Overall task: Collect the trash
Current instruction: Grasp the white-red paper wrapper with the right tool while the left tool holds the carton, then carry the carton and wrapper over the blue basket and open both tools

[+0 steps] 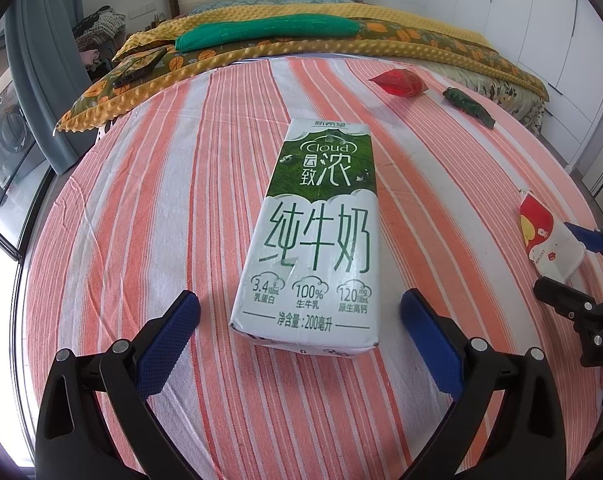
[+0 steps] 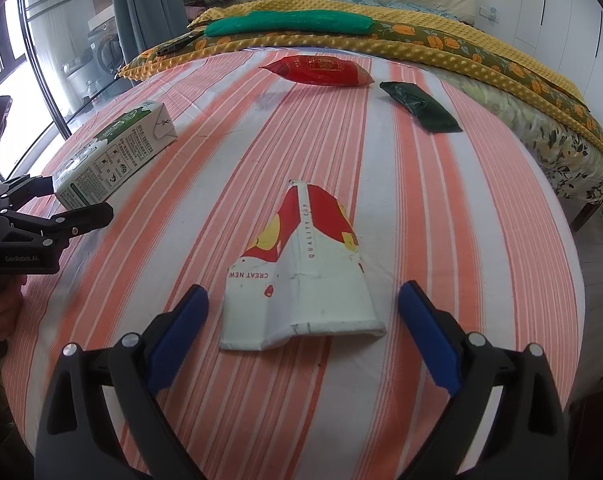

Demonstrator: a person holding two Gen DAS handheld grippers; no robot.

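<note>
A green and white milk carton (image 1: 313, 236) lies flat on the striped cloth, its near end between my left gripper's (image 1: 301, 312) open blue fingers; it also shows in the right wrist view (image 2: 113, 156). A flattened red and white paper cup (image 2: 301, 272) lies just ahead of my right gripper (image 2: 303, 308), which is open, a finger on each side of its near end. The cup also shows in the left wrist view (image 1: 545, 240). A red snack bag (image 2: 317, 70) and a dark green wrapper (image 2: 419, 106) lie farther back.
The orange-striped cloth (image 2: 441, 200) covers the bed surface. A yellow dotted blanket (image 1: 341, 46), a green pillow (image 1: 265, 28) and a phone (image 1: 139, 67) lie at the back. Window and curtain stand at the left, white cupboards at the right.
</note>
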